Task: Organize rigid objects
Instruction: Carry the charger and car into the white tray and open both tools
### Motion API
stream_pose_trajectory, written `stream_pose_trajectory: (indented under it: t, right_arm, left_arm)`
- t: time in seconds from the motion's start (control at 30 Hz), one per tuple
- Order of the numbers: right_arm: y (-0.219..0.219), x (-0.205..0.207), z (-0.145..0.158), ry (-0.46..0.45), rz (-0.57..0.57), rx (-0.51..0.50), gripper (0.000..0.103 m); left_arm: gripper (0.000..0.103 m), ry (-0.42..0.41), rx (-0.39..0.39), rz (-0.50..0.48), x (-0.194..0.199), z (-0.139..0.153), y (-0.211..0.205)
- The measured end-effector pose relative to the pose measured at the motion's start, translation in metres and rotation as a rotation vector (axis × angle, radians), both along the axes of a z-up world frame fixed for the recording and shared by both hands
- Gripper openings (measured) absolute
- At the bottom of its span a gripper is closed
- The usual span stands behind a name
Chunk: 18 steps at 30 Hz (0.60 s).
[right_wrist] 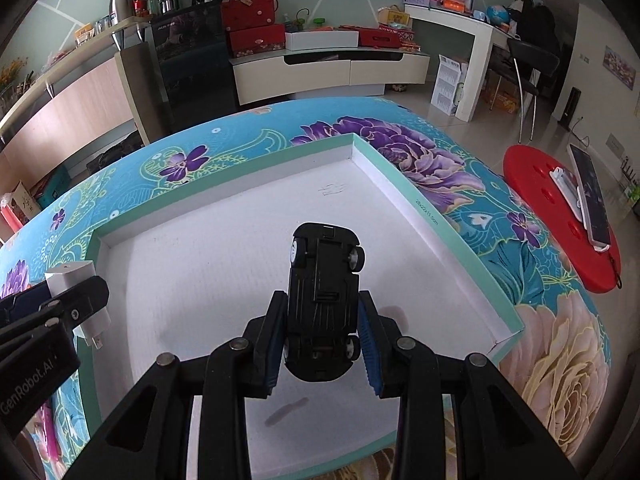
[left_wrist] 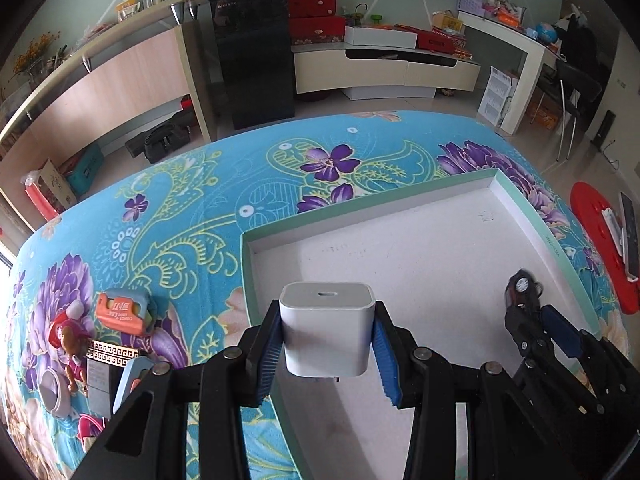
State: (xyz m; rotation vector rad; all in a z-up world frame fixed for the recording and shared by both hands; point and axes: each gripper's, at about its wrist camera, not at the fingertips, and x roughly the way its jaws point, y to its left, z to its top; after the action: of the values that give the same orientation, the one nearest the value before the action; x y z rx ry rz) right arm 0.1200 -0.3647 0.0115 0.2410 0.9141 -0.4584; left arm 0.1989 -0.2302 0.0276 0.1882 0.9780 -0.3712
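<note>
While my left tongs (left_wrist: 327, 344) clamp the white USB charger (left_wrist: 326, 328) and my right tongs (right_wrist: 323, 328) pinch the black toy car (right_wrist: 322, 300), both above the shallow box (right_wrist: 440, 216), I should lower each gently, well apart.

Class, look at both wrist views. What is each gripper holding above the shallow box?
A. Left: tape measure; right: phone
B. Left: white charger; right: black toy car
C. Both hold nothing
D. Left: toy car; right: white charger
B. The left gripper has its jaws closed on the white charger, and the right gripper grips the black toy car, underside up, over the shallow box.
</note>
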Motion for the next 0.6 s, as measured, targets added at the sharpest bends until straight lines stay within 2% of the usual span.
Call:
stream_pose_trajectory:
  t: [0.17, 0.37, 0.43, 0.47, 0.5, 0.6]
  right_arm:
    - [-0.005, -0.001, -0.004, 0.005, 0.001, 0.017, 0.035]
    - [-0.009, -0.003, -0.004, -0.008, -0.002, 0.049, 0.035]
    - [-0.009, -0.003, -0.004, -0.006, 0.0, 0.05, 0.035]
    - [-0.009, -0.003, -0.004, -0.006, 0.001, 0.052, 0.035]
    - [-0.009, -0.003, -0.004, -0.009, 0.003, 0.054, 0.035]
    - [-0.009, -0.004, -0.002, -0.016, 0.003, 0.051, 0.037]
  left_arm:
    - [0.045, 0.026, -0.01, 0.013, 0.007, -0.008, -0.008]
    - [0.048, 0.008, 0.004, 0.023, 0.005, -0.011, -0.013]
    - [0.057, 0.003, -0.007, 0.028, 0.005, -0.009, -0.012]
    - [0.067, -0.004, -0.016, 0.032, 0.004, -0.007, -0.01]
    - [0.073, -0.014, -0.022, 0.036, 0.003, -0.004, -0.009]
    - [0.08, -0.048, -0.019, 0.054, 0.001, 0.004, -0.007]
